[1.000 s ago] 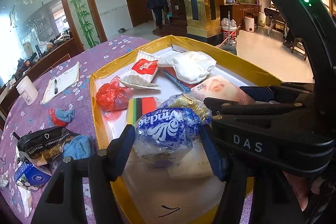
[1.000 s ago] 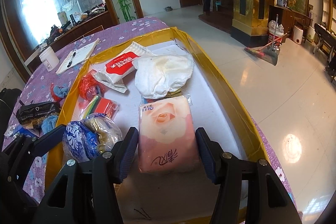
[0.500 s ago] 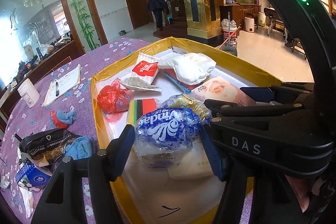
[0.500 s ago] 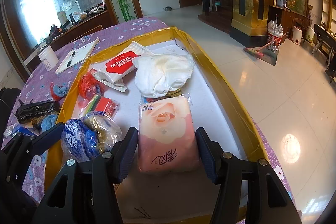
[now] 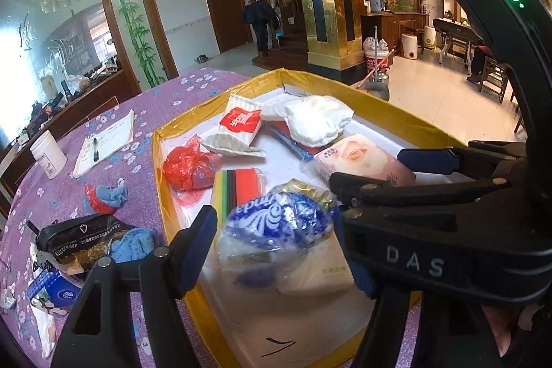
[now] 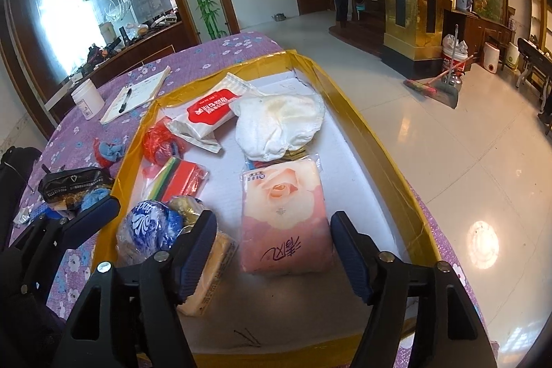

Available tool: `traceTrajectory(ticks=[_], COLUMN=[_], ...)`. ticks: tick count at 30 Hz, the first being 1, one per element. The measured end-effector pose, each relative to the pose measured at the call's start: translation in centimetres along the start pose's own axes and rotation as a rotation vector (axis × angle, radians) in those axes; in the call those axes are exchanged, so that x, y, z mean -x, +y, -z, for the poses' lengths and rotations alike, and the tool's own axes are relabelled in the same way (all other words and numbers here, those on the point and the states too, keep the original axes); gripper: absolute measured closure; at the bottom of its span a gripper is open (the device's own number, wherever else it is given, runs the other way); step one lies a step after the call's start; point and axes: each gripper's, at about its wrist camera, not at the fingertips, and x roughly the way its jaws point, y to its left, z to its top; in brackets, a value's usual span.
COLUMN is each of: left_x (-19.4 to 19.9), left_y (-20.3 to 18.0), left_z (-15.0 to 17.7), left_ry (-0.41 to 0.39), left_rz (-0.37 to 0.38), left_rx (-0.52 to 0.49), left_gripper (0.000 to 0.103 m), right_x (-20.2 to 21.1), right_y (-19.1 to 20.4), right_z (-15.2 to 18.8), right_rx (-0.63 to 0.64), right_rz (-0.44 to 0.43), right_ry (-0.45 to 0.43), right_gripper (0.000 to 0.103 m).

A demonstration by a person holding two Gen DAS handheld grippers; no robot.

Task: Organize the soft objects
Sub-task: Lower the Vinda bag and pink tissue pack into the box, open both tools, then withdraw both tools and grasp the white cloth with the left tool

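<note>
A white tray with a gold rim (image 5: pixel 158 168) (image 6: pixel 376 140) holds soft goods. My left gripper (image 5: pixel 276 247) is open around a blue and white Vinda tissue pack (image 5: pixel 276 226) (image 6: pixel 150 226) that lies on a yellow pack (image 5: pixel 317 275). My right gripper (image 6: pixel 272 247) is open around a pink rose tissue pack (image 6: pixel 284 216) (image 5: pixel 362 161), which lies flat in the tray. Its fingers (image 6: pixel 196 244) stand a little off the pack's sides.
The tray also holds a white cloth (image 6: pixel 279 123), a red wipes pack (image 6: pixel 207 109), a red bag (image 5: pixel 186 164) and striped sponges (image 6: pixel 176 178). On the purple tablecloth to the left lie a black pouch (image 5: pixel 79 240), blue cloths (image 5: pixel 110 194), a notebook (image 5: pixel 107 140) and a white jar (image 5: pixel 48 154).
Both grippers have opened: the left has let go of the Vinda pack, which has sunk and tilted, and the right has let go of the pink pack.
</note>
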Motion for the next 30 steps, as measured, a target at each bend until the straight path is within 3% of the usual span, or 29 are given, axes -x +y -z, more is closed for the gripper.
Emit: traceTrajectory(ticks=[3,14,22,30], left_x=[0.3,1.4,3.6,5.5], left_y=[-0.3,0.0,2.4,4.1], left_z=[0.0,-0.3,-1.5,-1.3], left_ry=[-0.014,-0.046,-0.035,-0.011], left_rz=[-0.011,-0.016,0.024,0.037], left_rx=[-0.013,-0.001,0.086,0.138], left_gripper=[0.026,0.025,0.021,0.02], right_x=[0.9,3.9,6.0,6.3], right_y=[0.1,-0.7,-0.9,0.3], right_z=[0.1,-0.3,-0.7,-0.7], right_rx=[-0.007,-0.046,-0.075,-0.063], right_rz=[-0.002,0.001,-0.004,-0.024], right_ry=[-0.015,-0.083,-0.138,-0.138], right_gripper=[0.028,0.028,0.024,0.024])
